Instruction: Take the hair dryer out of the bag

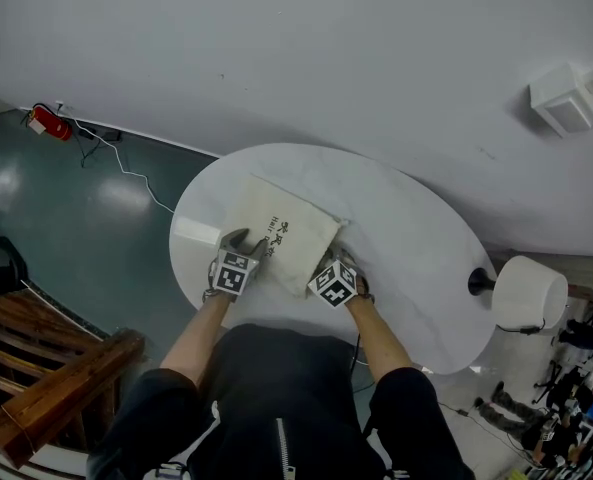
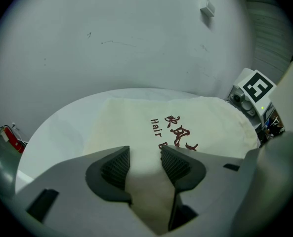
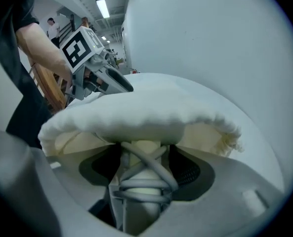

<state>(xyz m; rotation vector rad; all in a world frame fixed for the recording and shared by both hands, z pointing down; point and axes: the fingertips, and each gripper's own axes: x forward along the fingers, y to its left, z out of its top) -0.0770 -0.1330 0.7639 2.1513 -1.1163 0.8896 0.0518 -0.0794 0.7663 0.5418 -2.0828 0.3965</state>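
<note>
A hair dryer (image 3: pixel 136 179) wrapped in its cord (image 3: pixel 142 195) is seen in the bag (image 1: pixel 276 230) marked "Hair", between the right gripper's (image 3: pixel 142 167) spread jaws, while the bag is pinched by the left gripper (image 2: pixel 145 164).

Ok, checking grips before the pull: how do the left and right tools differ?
The left tool is shut, the right tool open. The left pinches a fold of the bag; the right straddles the cord-wrapped dryer handle at the bag's mouth. Both work the same bag.
</note>
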